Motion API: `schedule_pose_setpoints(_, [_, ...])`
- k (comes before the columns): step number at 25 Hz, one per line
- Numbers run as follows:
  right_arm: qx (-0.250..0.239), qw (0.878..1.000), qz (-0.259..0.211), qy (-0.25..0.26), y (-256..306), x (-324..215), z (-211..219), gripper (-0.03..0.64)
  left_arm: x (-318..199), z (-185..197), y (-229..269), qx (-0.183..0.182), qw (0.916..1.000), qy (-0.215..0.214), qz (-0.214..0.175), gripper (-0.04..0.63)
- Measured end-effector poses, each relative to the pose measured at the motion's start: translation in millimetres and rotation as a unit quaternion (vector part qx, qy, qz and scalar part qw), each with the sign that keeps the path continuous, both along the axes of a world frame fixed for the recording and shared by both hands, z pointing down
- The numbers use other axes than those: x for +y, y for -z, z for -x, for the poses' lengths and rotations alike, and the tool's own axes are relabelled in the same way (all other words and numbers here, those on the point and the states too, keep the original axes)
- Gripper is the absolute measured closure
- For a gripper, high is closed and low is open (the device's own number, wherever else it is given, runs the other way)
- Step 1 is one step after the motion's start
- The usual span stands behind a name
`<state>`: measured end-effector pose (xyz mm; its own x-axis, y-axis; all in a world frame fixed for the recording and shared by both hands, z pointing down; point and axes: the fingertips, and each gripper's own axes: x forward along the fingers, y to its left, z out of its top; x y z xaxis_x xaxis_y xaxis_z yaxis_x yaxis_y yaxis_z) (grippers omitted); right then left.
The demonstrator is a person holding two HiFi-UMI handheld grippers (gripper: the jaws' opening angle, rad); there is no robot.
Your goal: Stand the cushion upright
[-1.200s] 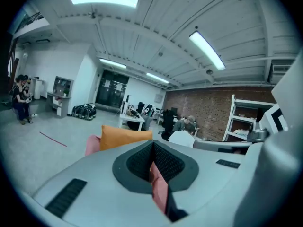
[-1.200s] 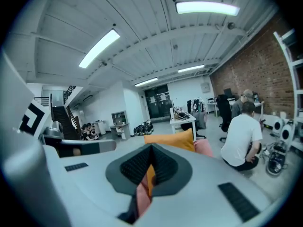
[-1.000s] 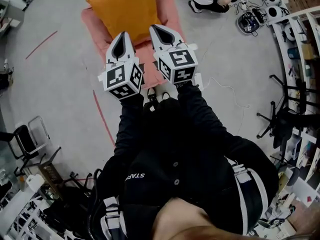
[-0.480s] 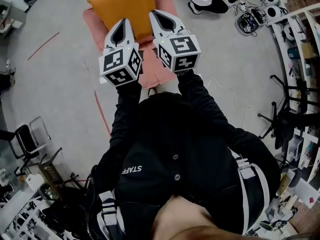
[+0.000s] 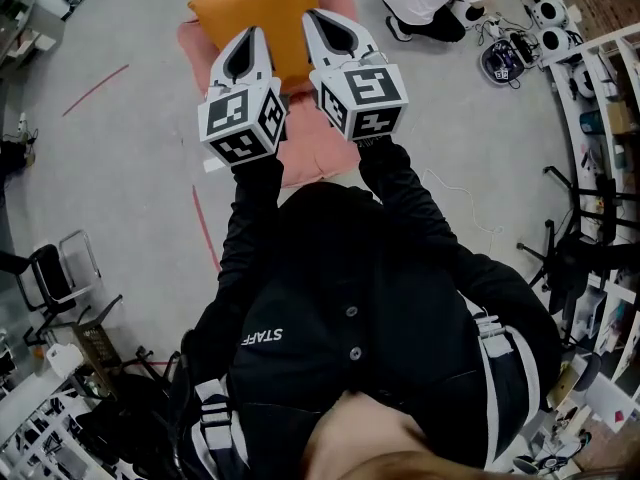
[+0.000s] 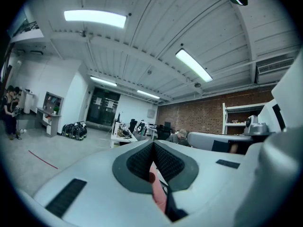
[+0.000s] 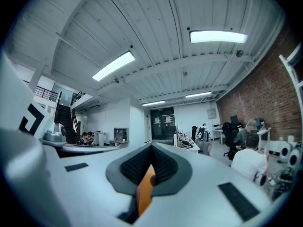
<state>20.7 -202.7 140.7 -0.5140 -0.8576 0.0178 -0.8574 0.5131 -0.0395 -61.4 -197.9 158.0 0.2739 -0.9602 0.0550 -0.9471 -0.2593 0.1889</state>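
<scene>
Left gripper (image 5: 249,36) and right gripper (image 5: 320,20) are rising above the cushion (image 5: 262,3), jaws shut and empty. The cushion is apparently lying flat on the mat (image 5: 305,158), not upright.

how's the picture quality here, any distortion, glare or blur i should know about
Head view: wide-angle bend, the shelves curve at the right edge; orange cushion evenly lit, sharp. Left gripper view: fisheye with black corners, ceiling light blown white. Right gripper view: same fisheye, right claw slightly soft up close.

Matt orange cloth cushion (image 5: 255,13), rough brick wall (image 6: 201,115)
</scene>
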Motion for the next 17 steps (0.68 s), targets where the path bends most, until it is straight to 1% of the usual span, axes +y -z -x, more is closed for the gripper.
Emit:
schedule_pose_setpoints(8, [-0.001, 1.000, -0.024, -0.001, 11.9, -2.8, 3.5, 0.603, -4.9, -1.2, 14.6, -0.001, 0.9998, -0.001, -0.022, 0.595])
schedule_pose_setpoints(17, [-0.005, 1.000, -0.027, -0.005, 12.0, -0.2, -11.5, 0.603, -1.2, -12.7, 12.3, -0.006, 0.9998, 0.003, -0.019, 0.595])
